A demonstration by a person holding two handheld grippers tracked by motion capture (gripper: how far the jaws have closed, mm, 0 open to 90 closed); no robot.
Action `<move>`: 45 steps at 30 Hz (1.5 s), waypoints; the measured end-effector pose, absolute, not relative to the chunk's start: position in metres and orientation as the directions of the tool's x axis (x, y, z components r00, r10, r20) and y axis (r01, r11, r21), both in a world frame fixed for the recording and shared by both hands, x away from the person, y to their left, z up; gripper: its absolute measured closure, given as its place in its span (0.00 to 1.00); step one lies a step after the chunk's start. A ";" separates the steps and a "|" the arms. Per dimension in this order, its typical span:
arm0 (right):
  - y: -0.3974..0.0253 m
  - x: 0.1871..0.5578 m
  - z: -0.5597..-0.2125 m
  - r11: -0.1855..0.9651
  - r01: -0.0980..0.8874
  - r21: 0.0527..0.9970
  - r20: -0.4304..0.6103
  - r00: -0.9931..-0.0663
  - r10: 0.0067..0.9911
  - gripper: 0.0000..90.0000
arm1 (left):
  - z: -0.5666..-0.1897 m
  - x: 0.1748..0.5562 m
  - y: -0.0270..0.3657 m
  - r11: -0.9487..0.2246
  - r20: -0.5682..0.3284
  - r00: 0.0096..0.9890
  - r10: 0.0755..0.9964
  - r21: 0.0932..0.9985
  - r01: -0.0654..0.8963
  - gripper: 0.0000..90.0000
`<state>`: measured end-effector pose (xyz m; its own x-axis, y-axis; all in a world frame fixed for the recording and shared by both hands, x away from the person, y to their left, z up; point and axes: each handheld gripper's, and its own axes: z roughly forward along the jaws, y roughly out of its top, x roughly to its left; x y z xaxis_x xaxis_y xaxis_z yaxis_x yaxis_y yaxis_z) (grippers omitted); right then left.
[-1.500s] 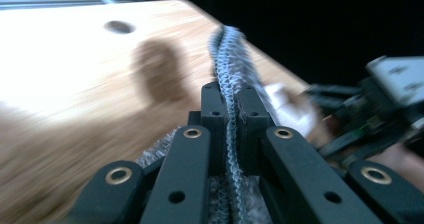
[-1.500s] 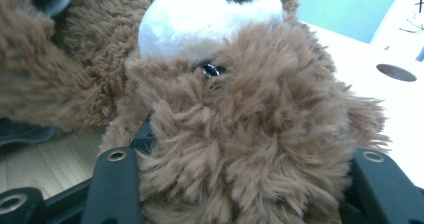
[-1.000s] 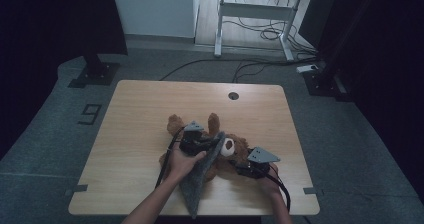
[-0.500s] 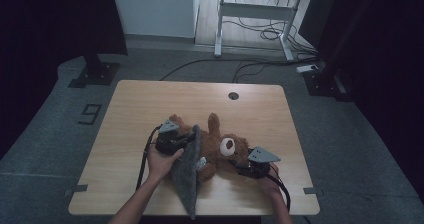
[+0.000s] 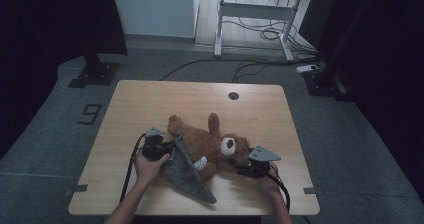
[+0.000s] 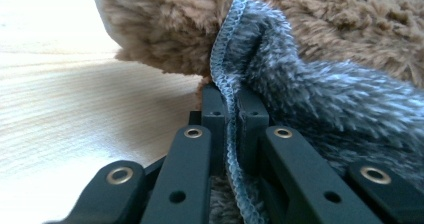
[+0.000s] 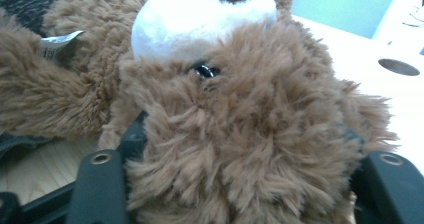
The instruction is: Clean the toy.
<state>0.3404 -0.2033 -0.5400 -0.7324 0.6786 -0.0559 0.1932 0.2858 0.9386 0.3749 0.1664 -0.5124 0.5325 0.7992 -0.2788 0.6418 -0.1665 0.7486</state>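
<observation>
— Where was the teddy bear (image 5: pixel 212 143)?

— It lay on its back near the front middle of the wooden bench (image 5: pixel 150 99), head toward the right gripper (image 5: pixel 239 165), a grey fleece cloth (image 5: pixel 187 174) draped from its body toward the front edge.

— And the left gripper (image 5: pixel 170 146)?

— Its jaws were pressed together on the stitched edge of the cloth, right beside the bear's brown fur.

— The right one?

— Its jaws stood wide apart on either side of the bear's head, fur bulging between them; whether they squeezed it, I couldn't tell.
</observation>
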 end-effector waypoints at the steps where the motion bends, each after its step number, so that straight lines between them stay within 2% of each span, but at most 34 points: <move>1: -0.203 0.340 -0.540 0.285 0.197 0.938 -0.054 -0.729 0.682 0.33 | -0.512 0.375 0.166 -0.166 -0.279 0.532 0.799 0.749 0.642 0.95; 3: -0.202 0.340 -0.540 0.281 0.204 0.938 -0.051 -0.720 0.692 0.29 | -0.511 0.375 0.166 -0.177 -0.269 0.536 0.800 0.747 0.641 0.94; 11: -0.201 0.340 -0.539 0.276 0.212 0.937 -0.047 -0.710 0.703 0.24 | -0.507 0.372 0.181 -0.163 -0.282 0.532 0.798 0.750 0.642 0.94; 26: -0.201 0.340 -0.539 0.266 0.228 0.937 -0.030 -0.703 0.710 0.22 | -0.475 0.323 0.295 -0.034 -0.286 0.444 0.849 0.809 0.586 0.94; 34: -0.201 0.340 -0.539 0.262 0.230 0.937 -0.026 -0.702 0.711 0.22 | -0.448 0.295 0.355 0.069 -0.292 0.363 0.885 0.853 0.517 0.93; 40: -0.201 0.341 -0.539 0.258 0.233 0.938 -0.022 -0.701 0.713 0.22 | -0.431 0.283 0.380 0.097 -0.274 0.319 0.907 0.874 0.476 0.92; 45: -0.201 0.341 -0.540 0.252 0.234 0.939 -0.016 -0.701 0.713 0.22 | -0.424 0.279 0.386 0.113 -0.273 0.311 0.910 0.887 0.448 0.93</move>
<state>0.3414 -0.2012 -0.5396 -0.7006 0.7134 -0.0164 0.2344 0.2517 0.9390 0.2787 0.3859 -0.4236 0.3106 0.9105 -0.2731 0.4481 0.1131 0.8868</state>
